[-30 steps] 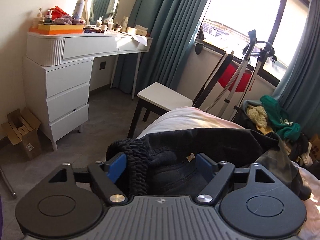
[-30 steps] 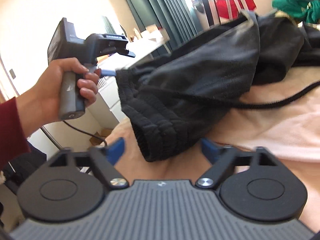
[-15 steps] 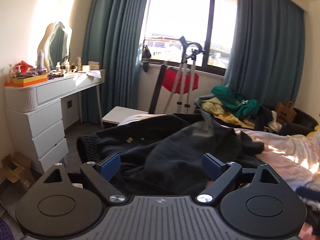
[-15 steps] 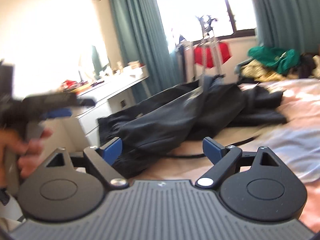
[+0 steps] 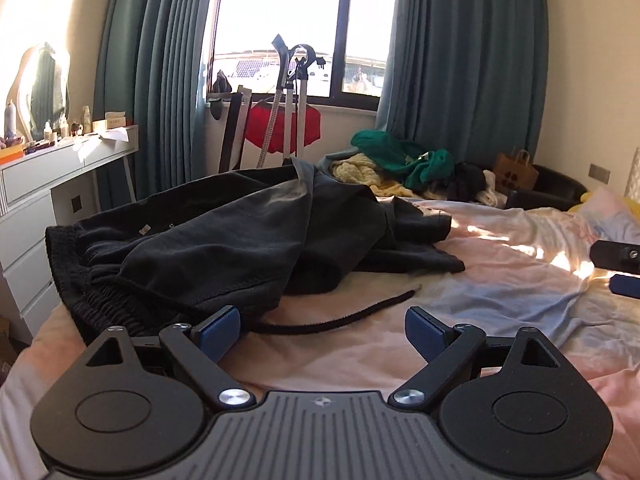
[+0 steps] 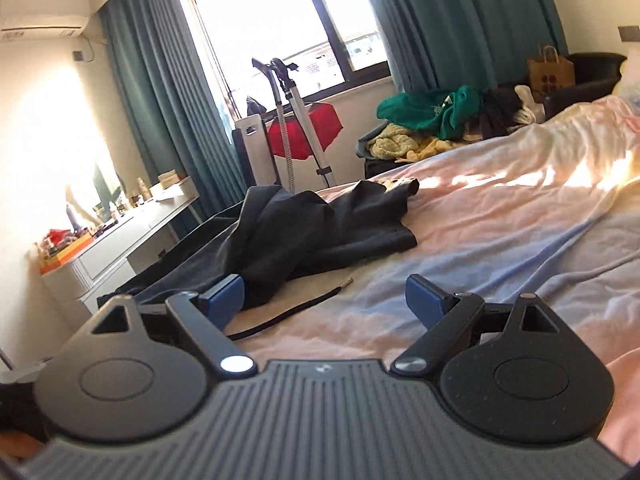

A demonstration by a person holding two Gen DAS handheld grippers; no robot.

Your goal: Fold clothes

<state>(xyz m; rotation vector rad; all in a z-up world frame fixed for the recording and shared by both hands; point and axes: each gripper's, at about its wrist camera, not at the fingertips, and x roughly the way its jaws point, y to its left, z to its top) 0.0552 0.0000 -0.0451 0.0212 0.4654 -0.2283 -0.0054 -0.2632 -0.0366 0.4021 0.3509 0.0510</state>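
The black trousers (image 5: 224, 240) lie in a loose heap on the bed (image 5: 500, 280), toward the side nearest the white dresser (image 5: 36, 200). The ribbed waistband (image 5: 72, 280) sits at the end of the heap closest to the dresser, bunched and partly turned over. From it the legs run away toward the window, one draped over the other with raised ridges and creases. The drawstring (image 5: 340, 320) trails out of the heap across the sheet, away from the dresser. Nothing here looks like a neat fold: the edges do not line up and the cloth is rumpled rather than flat. By my reading, most of the folding on this garment is left to do, beginning with spreading it smooth. Whether it is mid-fold or only laid down, I cannot tell.

The left claw (image 5: 322, 330) hovers low over the sheet just beside the waistband, its blue pads wide apart and holding nothing. The right claw (image 6: 324, 300) hangs over the bed on the side of the trousers away from the dresser, also spread wide and empty, with the drawstring's tip (image 6: 344, 282) just ahead of it.

Beyond the trousers from the dresser, off the far edge of the bed, sits a pile of green and yellow clothes (image 5: 400, 160). It is not folded either, so it may be further work.
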